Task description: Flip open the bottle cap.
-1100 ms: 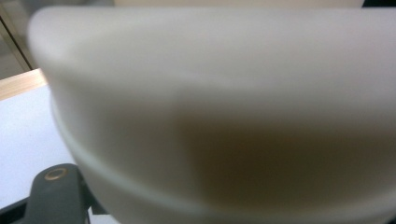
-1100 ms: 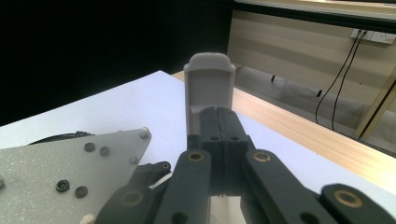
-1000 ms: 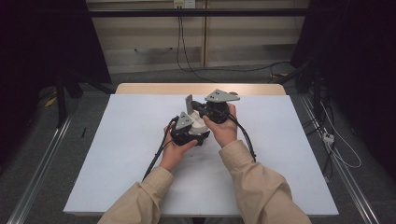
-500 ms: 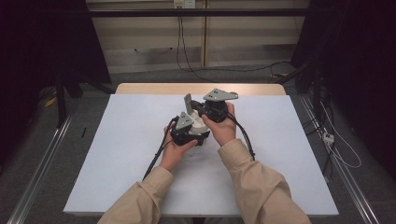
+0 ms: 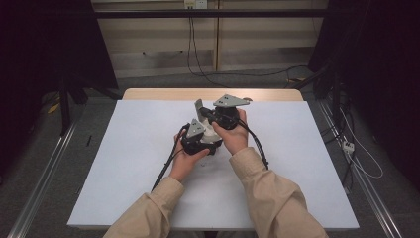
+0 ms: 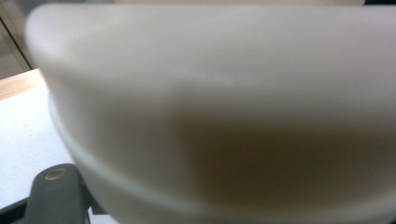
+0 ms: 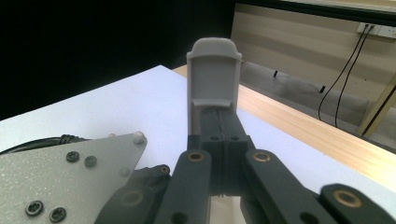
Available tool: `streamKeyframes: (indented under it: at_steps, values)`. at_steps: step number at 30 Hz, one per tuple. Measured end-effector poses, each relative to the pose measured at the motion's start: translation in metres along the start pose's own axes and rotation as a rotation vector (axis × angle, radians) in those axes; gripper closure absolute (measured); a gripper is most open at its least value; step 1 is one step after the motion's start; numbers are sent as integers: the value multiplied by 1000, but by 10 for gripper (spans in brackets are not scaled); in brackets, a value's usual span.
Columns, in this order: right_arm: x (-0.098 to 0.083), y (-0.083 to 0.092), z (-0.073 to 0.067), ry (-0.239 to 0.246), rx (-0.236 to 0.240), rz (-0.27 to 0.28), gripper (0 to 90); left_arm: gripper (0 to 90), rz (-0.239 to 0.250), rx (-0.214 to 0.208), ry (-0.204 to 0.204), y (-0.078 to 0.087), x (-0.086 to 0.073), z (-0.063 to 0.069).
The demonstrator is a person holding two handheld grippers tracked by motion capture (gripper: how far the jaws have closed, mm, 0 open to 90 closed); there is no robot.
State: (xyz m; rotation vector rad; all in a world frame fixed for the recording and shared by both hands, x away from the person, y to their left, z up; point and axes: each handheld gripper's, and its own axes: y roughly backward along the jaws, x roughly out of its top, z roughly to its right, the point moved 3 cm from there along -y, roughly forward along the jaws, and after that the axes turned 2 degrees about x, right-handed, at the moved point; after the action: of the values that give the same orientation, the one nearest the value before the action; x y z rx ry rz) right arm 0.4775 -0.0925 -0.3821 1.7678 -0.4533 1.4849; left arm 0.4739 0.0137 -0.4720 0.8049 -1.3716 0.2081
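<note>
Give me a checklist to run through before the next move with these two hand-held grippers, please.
1. Right hand-held gripper jaws together: ok.
2. Pale grey plastic piece upright at its jaw tips: ok. Clamped or merely capped on: cannot tell.
3. What the left hand-held gripper holds: cannot tell, as a blurred white surface blocks its camera.
4. Both grippers over the middle of the white table, away from its edges: ok.
5. Cable trailing untangled: ok.

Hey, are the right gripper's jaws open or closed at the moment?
Closed. In the right gripper view, the right gripper has its two black jaws pressed flat together, pinching the lower edge of a grey plastic piece that stands upright above them.
</note>
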Motion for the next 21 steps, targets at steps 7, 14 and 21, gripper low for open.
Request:
streamKeyframes:
  at_steps: [7,14,21]
  values:
    - [1,-1,0,-1,2,4,900,187,1,-3,4,0,0,0]
    - [1,-4,1,0,5,8,900,187,1,-3,5,0,0,0]
    - [-1,-6,1,-1,6,6,900,187,0,-4,9,0,0,0]
